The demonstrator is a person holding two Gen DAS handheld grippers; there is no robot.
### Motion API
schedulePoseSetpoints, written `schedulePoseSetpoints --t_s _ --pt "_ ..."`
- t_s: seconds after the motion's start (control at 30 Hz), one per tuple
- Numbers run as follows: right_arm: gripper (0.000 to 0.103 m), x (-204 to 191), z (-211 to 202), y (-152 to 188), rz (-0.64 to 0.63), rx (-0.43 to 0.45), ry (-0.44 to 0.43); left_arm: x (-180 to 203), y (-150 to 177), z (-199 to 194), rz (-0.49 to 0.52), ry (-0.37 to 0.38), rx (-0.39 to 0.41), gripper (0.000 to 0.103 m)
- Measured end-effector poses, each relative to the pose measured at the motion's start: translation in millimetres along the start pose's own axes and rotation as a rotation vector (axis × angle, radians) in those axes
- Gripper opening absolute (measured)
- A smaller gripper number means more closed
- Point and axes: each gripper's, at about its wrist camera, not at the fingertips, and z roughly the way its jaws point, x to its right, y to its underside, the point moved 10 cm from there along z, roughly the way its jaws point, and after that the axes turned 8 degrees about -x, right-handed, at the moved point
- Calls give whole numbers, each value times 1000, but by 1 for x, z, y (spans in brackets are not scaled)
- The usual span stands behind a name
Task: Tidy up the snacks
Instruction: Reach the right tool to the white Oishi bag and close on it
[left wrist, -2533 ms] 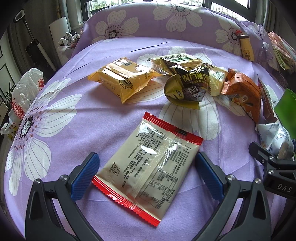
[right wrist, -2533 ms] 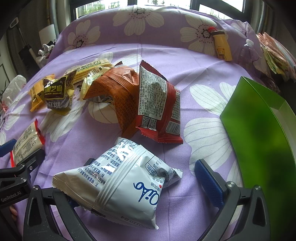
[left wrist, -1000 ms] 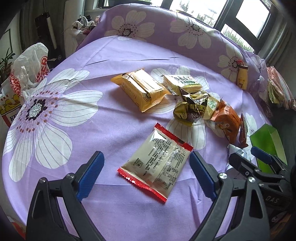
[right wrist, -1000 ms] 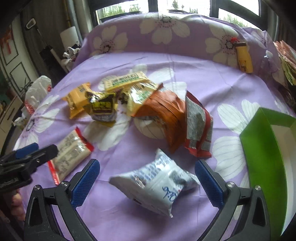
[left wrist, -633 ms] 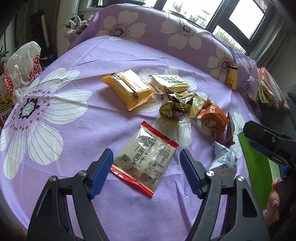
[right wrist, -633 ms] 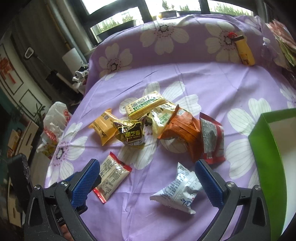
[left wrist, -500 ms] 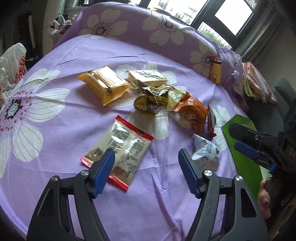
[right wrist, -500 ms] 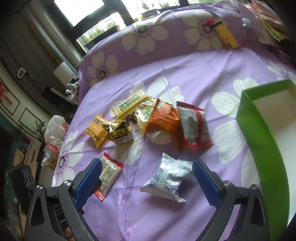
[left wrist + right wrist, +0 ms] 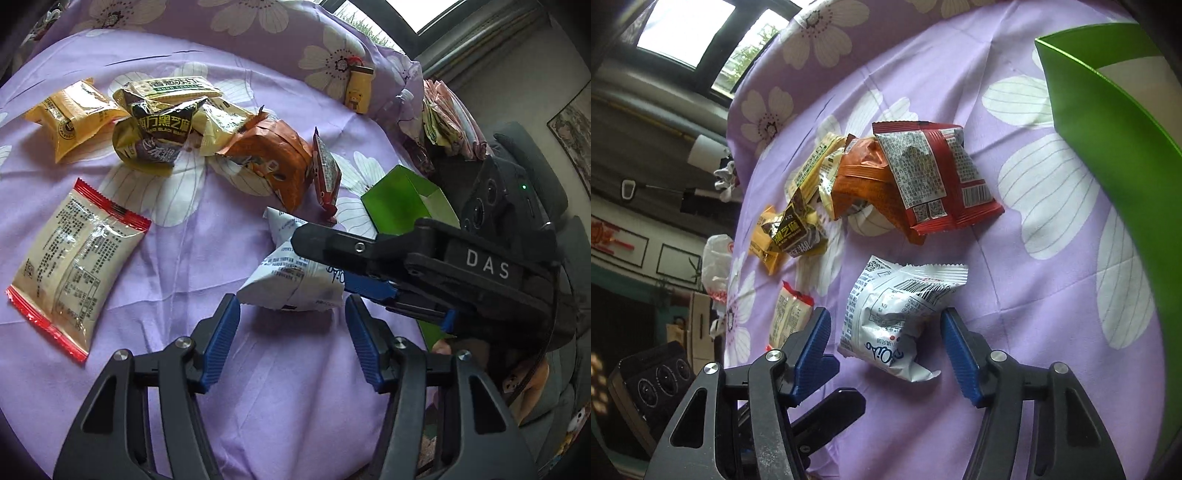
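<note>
A: Tongs first. What are the two pairs doing?

B: Both have just been closing. The right tongs straddle a white snack packet; its jaws sit either side of it, the one at 3 o'clock about touching the wrapper, the one at 9 o'clock with a gap, so no firm clamp yet. The left tongs stand apart and empty, just short of the same packet, which lies at their 12 o'clock.

A: And beyond that packet?

B: On the purple flowered cloth, a cream packet with red ends lies at 9 o'clock in the left view. Farther off, at 11 to 12 o'clock, sits a loose heap: an orange packet, a red packet, a dark sesame packet and a yellow packet. A green box, open, stands at 2 o'clock in the right view.

A: Which step is this?

B: Likely the pick-up of the white packet. The next move calls for closing fully on the crinkly wrapper, then lifting it towards the box, probably.
</note>
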Motion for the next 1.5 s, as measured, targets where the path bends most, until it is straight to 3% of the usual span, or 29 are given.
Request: schedulePoseSetpoints --t_s 0.1,0.2,0.27,0.4,0.63,0.73,0.83,0.9,0.97,1.07,1.23,1.5 --pt "64 3 8 -1 15 -23 -20 3 -1 6 7 3 -12 53" --pt "64 2 13 -3 13 -30 -29 6 -2 13 22 2 -23 37" --pt "58 2 13 -3 3 -26 -24 10 -2 18 35 10 -27 22" --pt "45 -3 20 -1 1 -57 -81 25 -1 23 94 17 -19 15" --pt "43 1 6 4 -43 -61 17 19 -1 20 94 -42 2 16" --pt "44 1 -12 3 -95 -8 66 9 -3 12 63 -49 15 18" --pt "47 1 -27 -2 -101 36 53 3 -8 5 40 -60 37 20" --pt "57 2 -33 -10 -92 70 46 0 -9 0 25 -64 51 26" --pt "66 5 -36 -19 -81 91 55 -3 -11 -2 13 -66 58 38" --pt "67 6 -31 -35 -81 96 49 -8 -11 -1 -9 -66 55 48" --pt "67 3 -16 -53 -78 103 48 -10 -12 5 -37 -60 43 51" --pt "67 -3 -2 -45 -140 64 77 -12 -12 10 -79 -32 32 51"
